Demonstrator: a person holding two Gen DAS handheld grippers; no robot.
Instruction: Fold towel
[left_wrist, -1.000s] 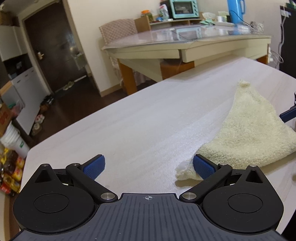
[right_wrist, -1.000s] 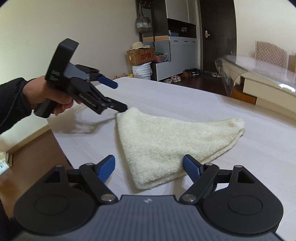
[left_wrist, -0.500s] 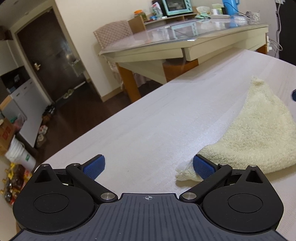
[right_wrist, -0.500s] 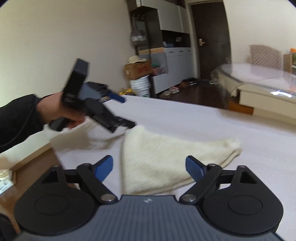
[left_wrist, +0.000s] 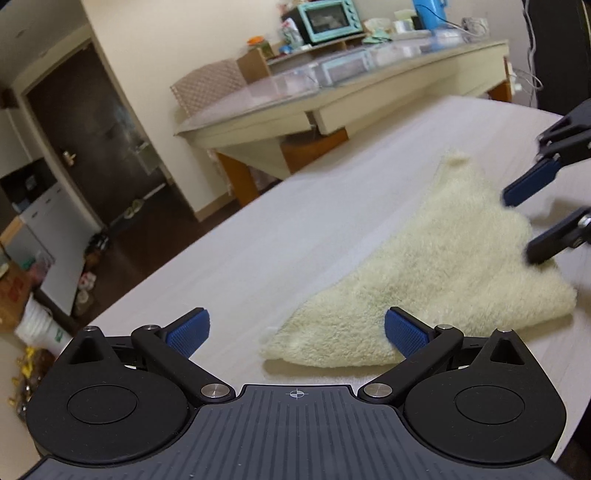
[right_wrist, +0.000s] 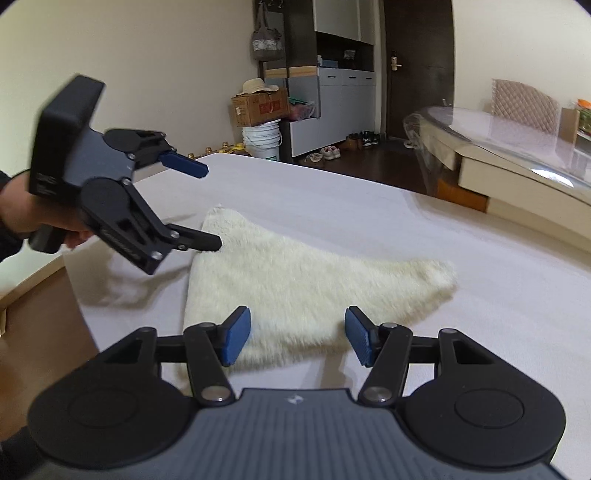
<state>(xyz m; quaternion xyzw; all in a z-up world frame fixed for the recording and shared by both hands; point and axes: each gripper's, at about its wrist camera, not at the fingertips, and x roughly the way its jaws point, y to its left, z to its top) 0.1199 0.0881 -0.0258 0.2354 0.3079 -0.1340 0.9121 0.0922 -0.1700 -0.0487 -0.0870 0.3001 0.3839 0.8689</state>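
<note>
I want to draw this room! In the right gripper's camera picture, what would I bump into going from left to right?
The left gripper, then the cardboard box, then the towel, then the dark door, then the glass-topped table.

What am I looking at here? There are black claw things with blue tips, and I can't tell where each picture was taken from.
There is no robot here. A person holds a hand-held gripper in each hand, a trigger-worked clamp with two blue-padded fingers, and each carries a wide-angle camera looking forward along those fingers.

One picture comes from the left hand-held gripper: its own fingers fill the bottom edge, and the other tool pokes in from the right. The other picture comes from the right hand-held gripper; in it you see the person's left hand gripping the first tool.

On the pale table lies a cream fluffy towel, already folded into a rough triangle. Both clamps stand open at its edge and hold nothing.
</note>
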